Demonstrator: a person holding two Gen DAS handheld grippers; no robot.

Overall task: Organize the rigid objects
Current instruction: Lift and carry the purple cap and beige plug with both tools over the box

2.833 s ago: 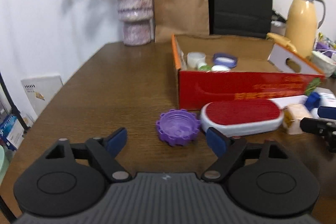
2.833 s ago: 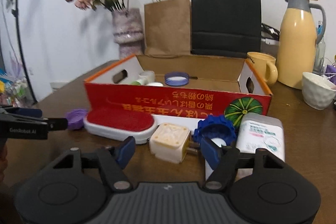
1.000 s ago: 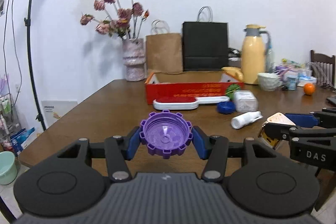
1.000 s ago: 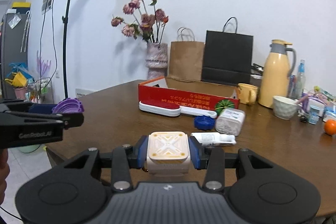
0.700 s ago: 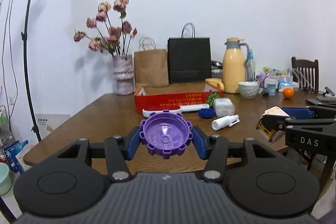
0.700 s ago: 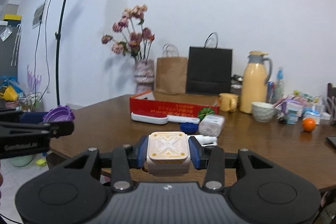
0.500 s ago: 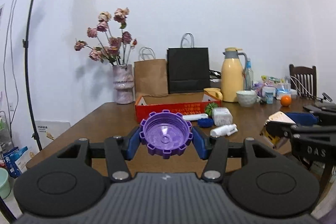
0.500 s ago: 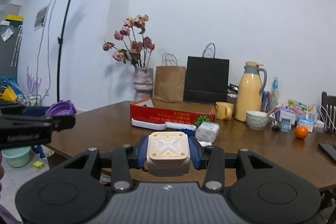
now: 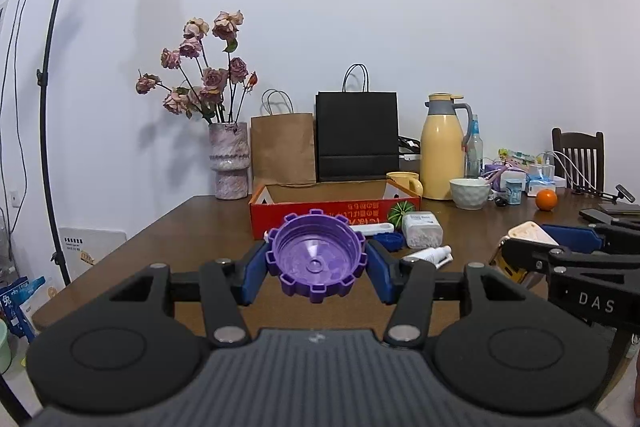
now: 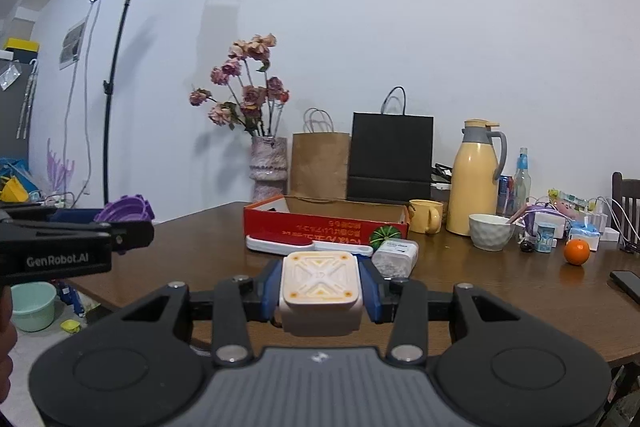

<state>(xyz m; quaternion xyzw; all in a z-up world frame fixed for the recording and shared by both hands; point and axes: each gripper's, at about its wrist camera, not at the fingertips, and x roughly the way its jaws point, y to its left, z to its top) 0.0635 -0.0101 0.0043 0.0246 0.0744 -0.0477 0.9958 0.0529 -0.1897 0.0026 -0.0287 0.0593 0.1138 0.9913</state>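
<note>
**Q:** While both tools hang above the near edge of the worktop (image 9: 192, 227), what does each one carry?

**A:** The left hand-held gripper (image 9: 316, 269) is clamped on a purple toothed cap (image 9: 316, 259), hollow side toward the lens. The right hand-held gripper (image 10: 320, 287) is closed around a cream square block (image 10: 319, 281).

**Q:** And the containers?

**A:** A red cardboard box (image 10: 320, 225) stands open well ahead of both tools, in front of a brown paper bag (image 10: 319, 165) and a black paper bag (image 10: 391, 157). From this low angle its contents are hidden. A vase (image 9: 229, 165) to its left holds dried pink roses. A white bowl (image 10: 491, 231) sits beside a yellow thermos jug (image 10: 474, 179) and a yellow mug (image 10: 425, 221).

**Q:** What lies loose?

**A:** Just before the box: a red-topped white brush (image 10: 282, 243), a clear lidded tub (image 10: 395, 255), a blue cap (image 9: 387, 239) and a small white tube (image 9: 428, 254). An orange (image 10: 576, 251) sits well to the right.
</note>
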